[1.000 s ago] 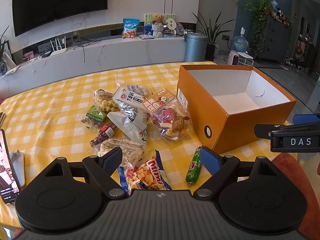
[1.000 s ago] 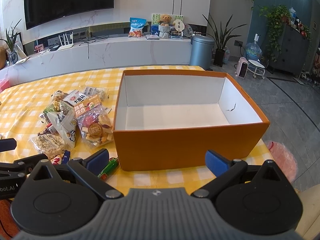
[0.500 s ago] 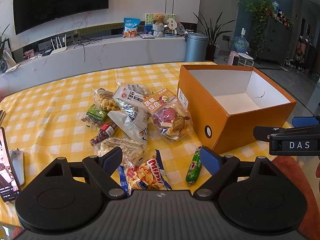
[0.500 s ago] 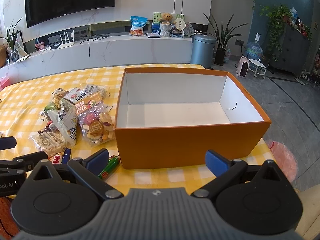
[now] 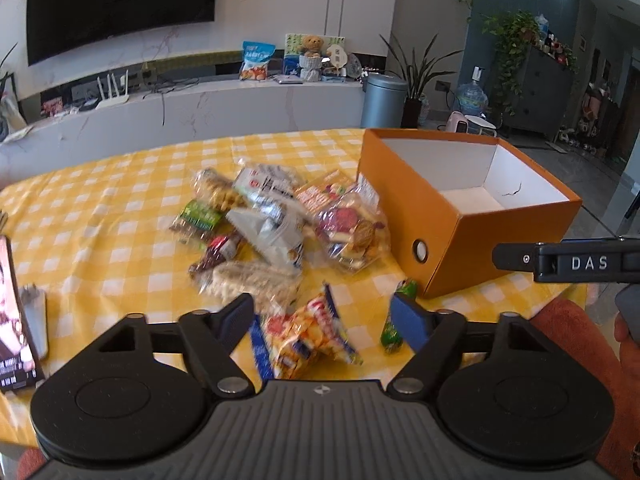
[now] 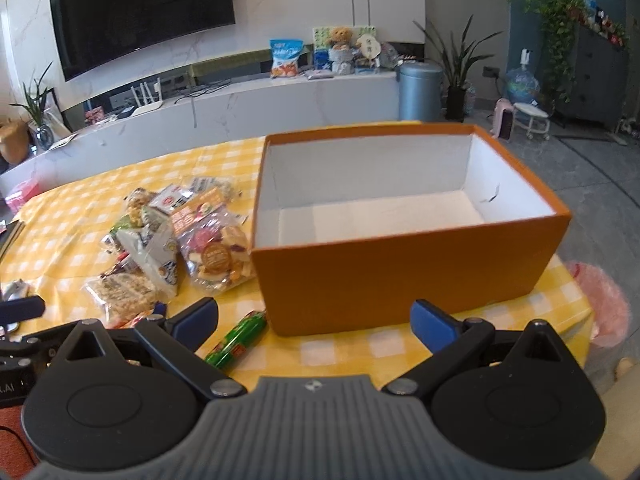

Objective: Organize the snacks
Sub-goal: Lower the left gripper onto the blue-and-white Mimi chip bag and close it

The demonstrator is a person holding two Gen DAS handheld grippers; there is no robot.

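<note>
My left claw (image 5: 322, 314) has just been closing around the red and yellow chip bag (image 5: 308, 334) but is not squeezing it yet. My right claw (image 6: 314, 320) waits wide open. The orange box (image 6: 408, 272) at 2 o'clock is empty.

Low in the left wrist view sits the left gripper (image 5: 322, 314): a grey ribbed housing bearing a small white emblem, two round black discs either side, black triangular link arms with silver pivot screws, and blue rectangular pads on its fingers (image 5: 404, 314). The right gripper (image 6: 314, 320), low in the right wrist view, has the same build. At the right edge of the left wrist view it appears from the side as a black bar lettered "DAS" in white, beside a rust-orange sleeve (image 5: 560, 320).
</note>
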